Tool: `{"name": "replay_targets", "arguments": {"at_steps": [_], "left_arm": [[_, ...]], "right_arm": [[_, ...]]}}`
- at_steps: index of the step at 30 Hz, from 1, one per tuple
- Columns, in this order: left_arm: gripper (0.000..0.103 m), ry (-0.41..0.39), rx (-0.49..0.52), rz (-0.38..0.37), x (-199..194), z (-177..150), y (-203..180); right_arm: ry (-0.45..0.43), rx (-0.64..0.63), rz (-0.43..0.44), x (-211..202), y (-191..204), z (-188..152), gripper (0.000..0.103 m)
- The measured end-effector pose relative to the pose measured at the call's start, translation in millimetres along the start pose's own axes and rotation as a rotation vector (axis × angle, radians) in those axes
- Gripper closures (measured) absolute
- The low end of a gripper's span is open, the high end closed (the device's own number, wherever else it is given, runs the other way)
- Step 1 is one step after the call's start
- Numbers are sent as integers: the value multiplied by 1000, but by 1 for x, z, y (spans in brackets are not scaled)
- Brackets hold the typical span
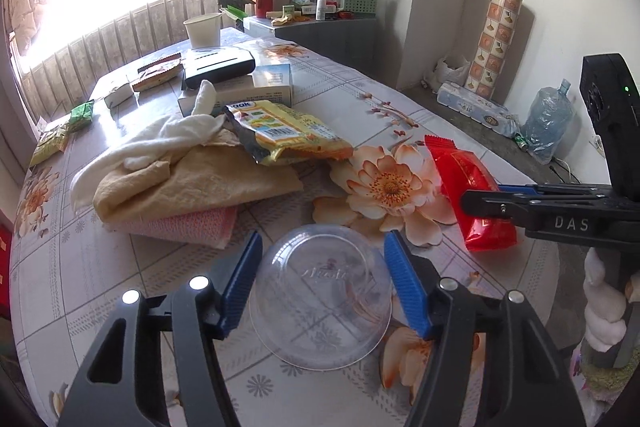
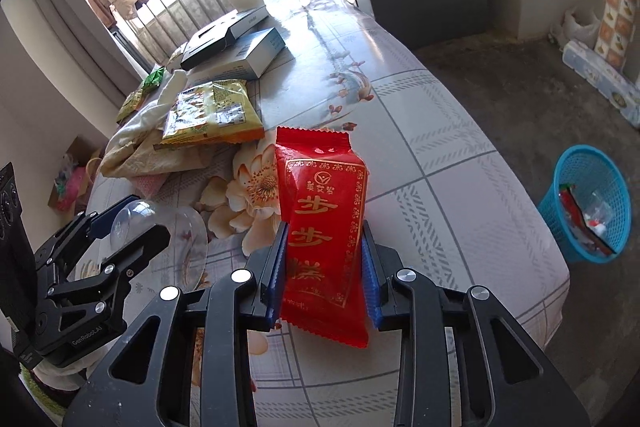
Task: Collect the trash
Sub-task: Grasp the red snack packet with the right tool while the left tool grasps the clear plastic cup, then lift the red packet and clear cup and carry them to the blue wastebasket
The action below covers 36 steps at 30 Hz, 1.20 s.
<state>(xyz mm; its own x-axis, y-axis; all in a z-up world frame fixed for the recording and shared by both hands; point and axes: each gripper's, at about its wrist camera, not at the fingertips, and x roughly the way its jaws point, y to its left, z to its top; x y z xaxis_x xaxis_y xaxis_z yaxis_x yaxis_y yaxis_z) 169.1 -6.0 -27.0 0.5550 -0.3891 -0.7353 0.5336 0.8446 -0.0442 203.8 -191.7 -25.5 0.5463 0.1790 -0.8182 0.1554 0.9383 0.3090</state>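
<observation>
A: What's the setting?

B: A tabletop (image 1: 400,99) under a flowered cloth, with a barred window behind it and a grey concrete floor (image 2: 520,75) to the right. From the left: folded cloths (image 1: 180,179), a yellow snack bag (image 1: 288,135) lying on them, boxes (image 1: 240,79) further back and a paper cup (image 1: 203,27) at the far end.

A: And the trash being collected?

B: A clear plastic lid (image 1: 320,295) lies flat on the tabletop between the fingers of the left hand-held gripper (image 1: 322,291). The blue pads sit just beside its rim on both sides; the jaws look open around it, not yet pressing. To its right, the right hand-held gripper (image 2: 324,267) is clamped on a red wrapper (image 2: 324,219), one pad on each side of its lower half.

A: Any containers?

B: A blue basket (image 2: 560,203) stands on the floor, right of the tabletop, well apart from both grippers. It holds a few scraps, red and white among them.
</observation>
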Motion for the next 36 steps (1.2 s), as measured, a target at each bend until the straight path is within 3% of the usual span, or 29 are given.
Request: {"name": "replay_targets", "arguments": {"at_steps": [9, 21, 36], "left_arm": [[38, 44, -74, 11, 5, -5, -2], [39, 63, -68, 72, 6, -2, -2], [39, -16, -101, 99, -31, 7, 7]], "right_arm": [[-8, 39, 63, 1, -8, -6, 73], [-25, 64, 105, -1, -12, -7, 76], [-75, 58, 125, -23, -6, -6, 80]]}}
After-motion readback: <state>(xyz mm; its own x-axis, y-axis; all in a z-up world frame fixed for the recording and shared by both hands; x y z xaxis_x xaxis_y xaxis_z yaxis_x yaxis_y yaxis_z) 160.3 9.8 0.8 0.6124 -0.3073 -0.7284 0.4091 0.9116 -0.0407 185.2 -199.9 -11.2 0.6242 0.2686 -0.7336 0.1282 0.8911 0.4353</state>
